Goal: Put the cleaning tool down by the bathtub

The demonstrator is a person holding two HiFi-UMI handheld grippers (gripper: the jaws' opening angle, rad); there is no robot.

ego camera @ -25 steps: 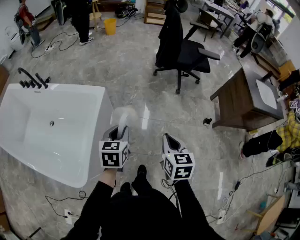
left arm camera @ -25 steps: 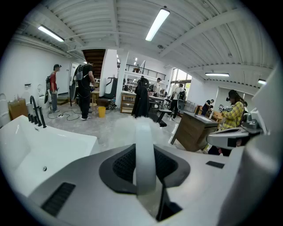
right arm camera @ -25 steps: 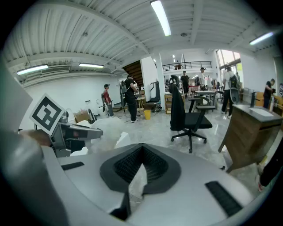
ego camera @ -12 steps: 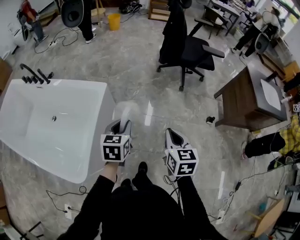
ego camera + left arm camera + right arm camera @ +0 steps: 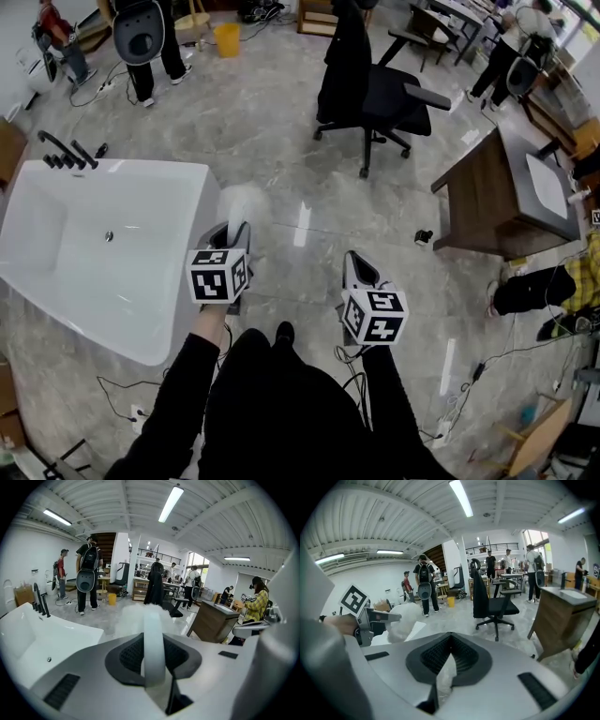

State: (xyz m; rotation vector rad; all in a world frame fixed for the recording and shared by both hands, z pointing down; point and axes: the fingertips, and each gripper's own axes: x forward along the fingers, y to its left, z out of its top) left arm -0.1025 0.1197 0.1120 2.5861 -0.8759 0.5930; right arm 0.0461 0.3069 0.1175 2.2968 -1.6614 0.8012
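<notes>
Polished grey floor (image 5: pixel 281 141) spreads ahead of the left gripper (image 5: pixel 230 232), whose jaws clamp the fluffy white duster (image 5: pixel 242 202) by its handle. The bathtub (image 5: pixel 141 167) stands just to that gripper's left. The right gripper (image 5: pixel 356 264) is closed on nothing. Released from this height, the duster could bounce away from the tub.

text: none legible | numbers: none | brands: none | signs: black-and-white square code markers only, no letters or digits | on: cube of left gripper (image 5: pixel 234 232), cube of right gripper (image 5: pixel 357 267)
</notes>
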